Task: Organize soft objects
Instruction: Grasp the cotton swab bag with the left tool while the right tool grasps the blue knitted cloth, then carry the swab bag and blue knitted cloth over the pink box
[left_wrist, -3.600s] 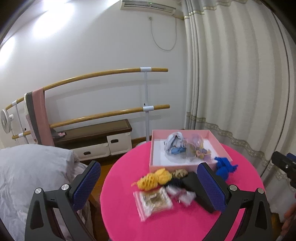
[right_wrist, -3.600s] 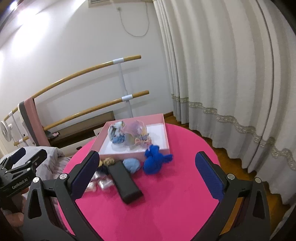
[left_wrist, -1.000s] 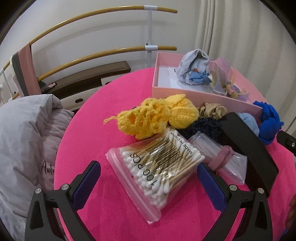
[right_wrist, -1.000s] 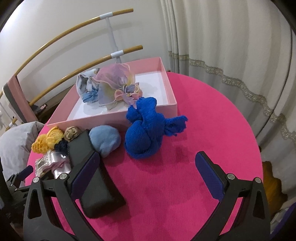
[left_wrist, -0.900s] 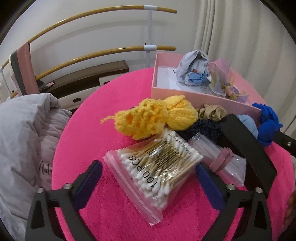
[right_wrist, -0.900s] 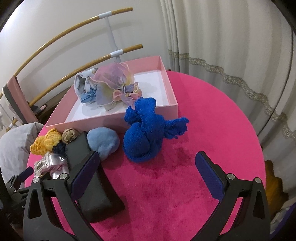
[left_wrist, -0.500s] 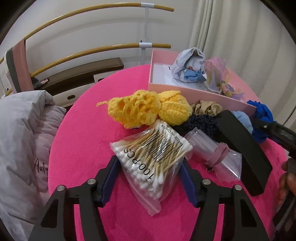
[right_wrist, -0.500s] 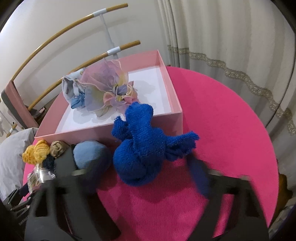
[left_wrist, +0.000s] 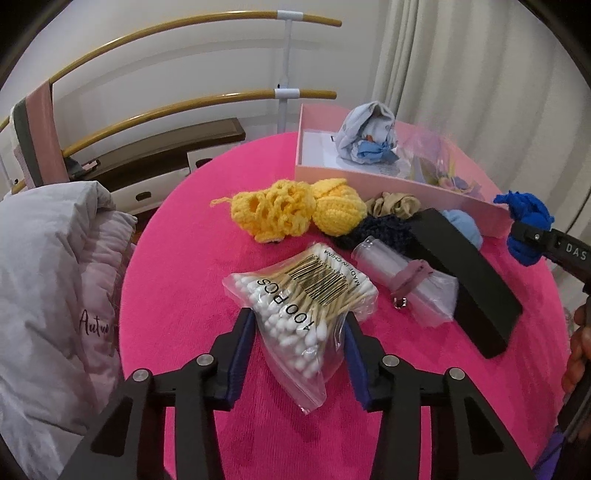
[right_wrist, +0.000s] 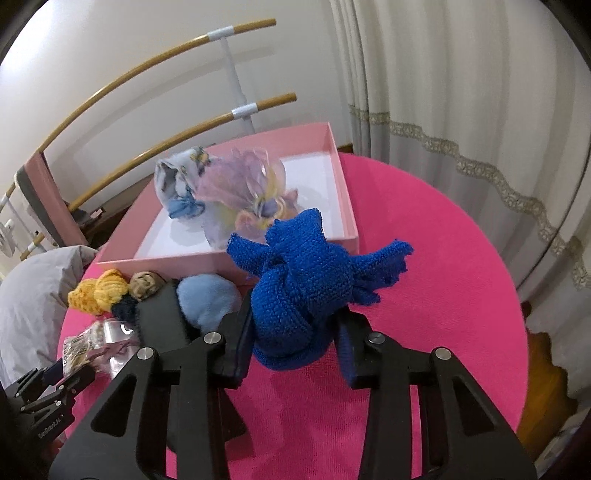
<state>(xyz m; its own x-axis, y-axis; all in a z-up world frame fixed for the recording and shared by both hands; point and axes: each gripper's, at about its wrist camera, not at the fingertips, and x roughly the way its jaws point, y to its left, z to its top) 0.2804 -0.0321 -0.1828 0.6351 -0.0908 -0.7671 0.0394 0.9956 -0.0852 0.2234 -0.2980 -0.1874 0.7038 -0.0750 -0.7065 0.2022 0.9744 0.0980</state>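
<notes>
A clear bag of cotton swabs (left_wrist: 303, 291) lies between the blue pads of my left gripper (left_wrist: 298, 350), whose jaws are closing and pinch the bag's sides. My right gripper (right_wrist: 293, 343) is closing too, and its pads squeeze a knotted blue knit cloth (right_wrist: 299, 273) just in front of the pink box (right_wrist: 341, 184). Inside the box sit a pale printed cloth (right_wrist: 177, 177) and a pastel gauze bundle (right_wrist: 240, 184). Yellow crochet pieces (left_wrist: 280, 210), a beige scrunchie (left_wrist: 391, 205), a navy scrunchie (left_wrist: 376, 229) and a light blue ball (right_wrist: 208, 299) lie beside the box.
A black case (left_wrist: 469, 273) and a clear pouch with a pink item (left_wrist: 406, 277) lie on the round pink table (right_wrist: 424, 258). Grey bedding (left_wrist: 48, 295) adjoins the table's left edge. Curtains (right_wrist: 461, 110) hang right, wooden rails (left_wrist: 184, 107) behind.
Both grippers went from wide open to closed in on their objects: the left onto the swab bag, the right onto the blue cloth. The left view has drawn back slightly.
</notes>
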